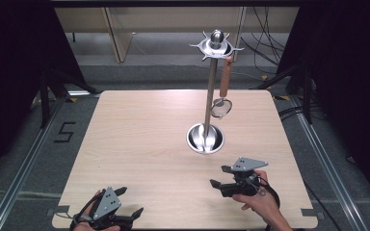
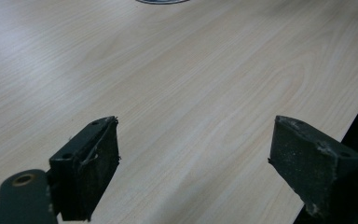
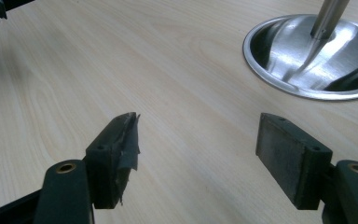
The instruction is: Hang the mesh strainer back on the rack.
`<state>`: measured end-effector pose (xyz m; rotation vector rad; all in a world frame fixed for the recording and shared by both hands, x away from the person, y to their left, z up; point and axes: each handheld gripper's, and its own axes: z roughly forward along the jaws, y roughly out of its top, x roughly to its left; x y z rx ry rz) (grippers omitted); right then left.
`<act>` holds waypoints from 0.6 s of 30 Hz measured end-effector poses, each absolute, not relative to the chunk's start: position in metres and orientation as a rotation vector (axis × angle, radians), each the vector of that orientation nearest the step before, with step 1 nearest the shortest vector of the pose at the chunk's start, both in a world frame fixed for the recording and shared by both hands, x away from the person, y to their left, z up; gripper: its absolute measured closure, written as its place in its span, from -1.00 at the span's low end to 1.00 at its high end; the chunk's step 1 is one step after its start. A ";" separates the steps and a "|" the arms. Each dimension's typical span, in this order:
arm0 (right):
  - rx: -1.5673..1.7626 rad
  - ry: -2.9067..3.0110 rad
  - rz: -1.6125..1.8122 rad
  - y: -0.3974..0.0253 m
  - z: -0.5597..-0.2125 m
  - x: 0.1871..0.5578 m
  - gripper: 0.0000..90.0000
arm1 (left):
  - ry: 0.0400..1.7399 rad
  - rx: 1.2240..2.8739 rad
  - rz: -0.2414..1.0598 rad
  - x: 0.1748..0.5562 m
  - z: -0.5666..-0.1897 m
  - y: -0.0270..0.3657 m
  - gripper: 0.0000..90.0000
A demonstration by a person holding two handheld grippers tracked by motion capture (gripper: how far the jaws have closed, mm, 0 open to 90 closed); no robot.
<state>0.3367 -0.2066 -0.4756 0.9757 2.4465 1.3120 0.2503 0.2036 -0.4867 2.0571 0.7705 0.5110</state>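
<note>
Presently the worktop (image 1: 139,144) carries a steel rack (image 1: 211,96) right of centre, a strainer (image 1: 221,107) hanging from its far-right hook to drain. My right fingers (image 1: 220,176) and left fingers (image 1: 131,201) rest near, spread, empty.
</note>
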 end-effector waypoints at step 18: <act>0.936 2.491 1.245 -0.208 -0.482 0.324 -0.35 | 0.748 2.088 0.517 0.251 -0.487 0.204 -0.67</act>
